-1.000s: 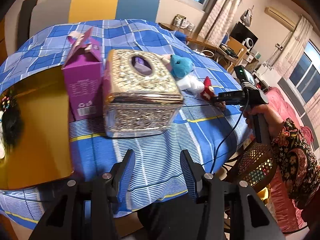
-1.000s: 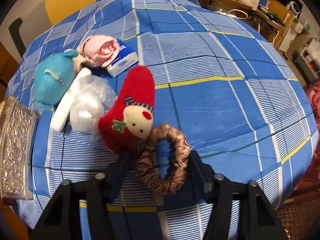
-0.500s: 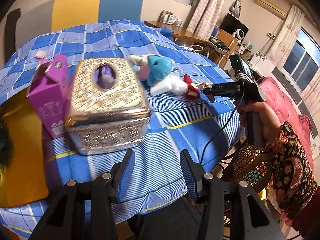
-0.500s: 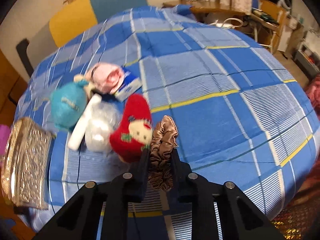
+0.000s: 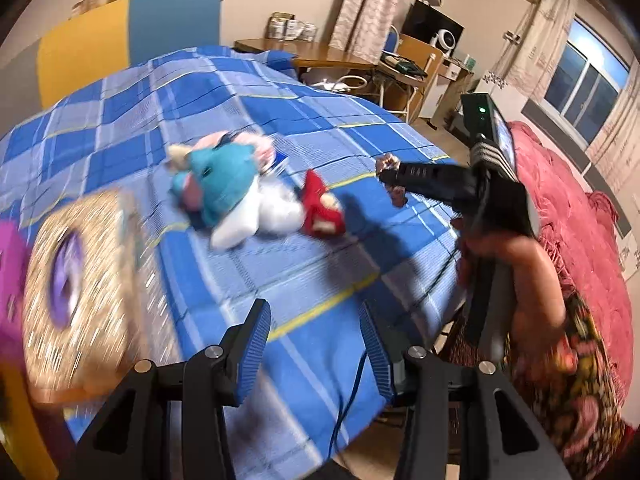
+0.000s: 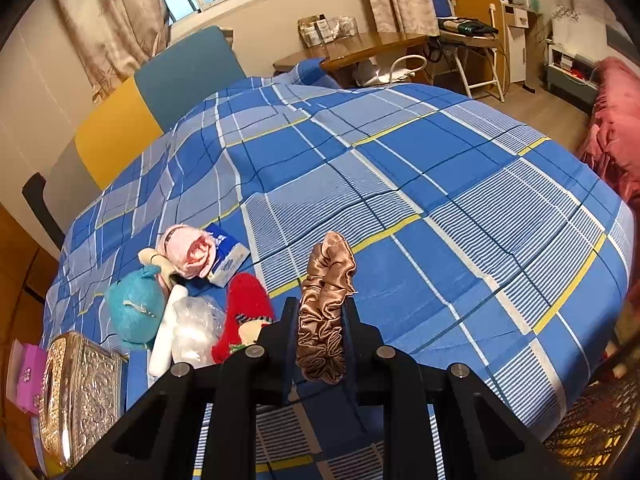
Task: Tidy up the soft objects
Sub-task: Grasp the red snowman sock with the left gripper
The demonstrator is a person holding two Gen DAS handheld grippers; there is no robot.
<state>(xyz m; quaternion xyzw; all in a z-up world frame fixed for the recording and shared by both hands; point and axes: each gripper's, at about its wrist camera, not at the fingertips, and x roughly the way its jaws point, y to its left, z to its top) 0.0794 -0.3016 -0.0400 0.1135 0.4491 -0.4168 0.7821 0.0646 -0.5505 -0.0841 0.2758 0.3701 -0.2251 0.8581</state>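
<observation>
My right gripper (image 6: 320, 312) is shut on a brown satin scrunchie (image 6: 326, 300) and holds it above the blue checked tablecloth (image 6: 440, 208). It shows from the side in the left wrist view (image 5: 390, 178), with the scrunchie (image 5: 387, 162) at its tip. Left of it lie a red Christmas stocking (image 6: 244, 316), a teal plush toy (image 6: 134, 312), a clear plastic bag (image 6: 196, 328) and a pink soft item (image 6: 188, 252). My left gripper (image 5: 316, 344) is open and empty over the table's near edge. The stocking (image 5: 320, 208) and teal plush (image 5: 224, 176) lie beyond it.
An ornate gold tissue box (image 6: 80, 388) and a purple carton (image 6: 26, 376) stand at the left. A blue-white tissue pack (image 6: 228, 256) lies by the pink item. A yellow and blue chair back (image 6: 160, 92) is behind the table. A red sofa (image 5: 580, 220) is on the right.
My right gripper closed on the scrunchie and lifted it off the cloth. My left gripper swung right, so the gold box moved to the left of its view.
</observation>
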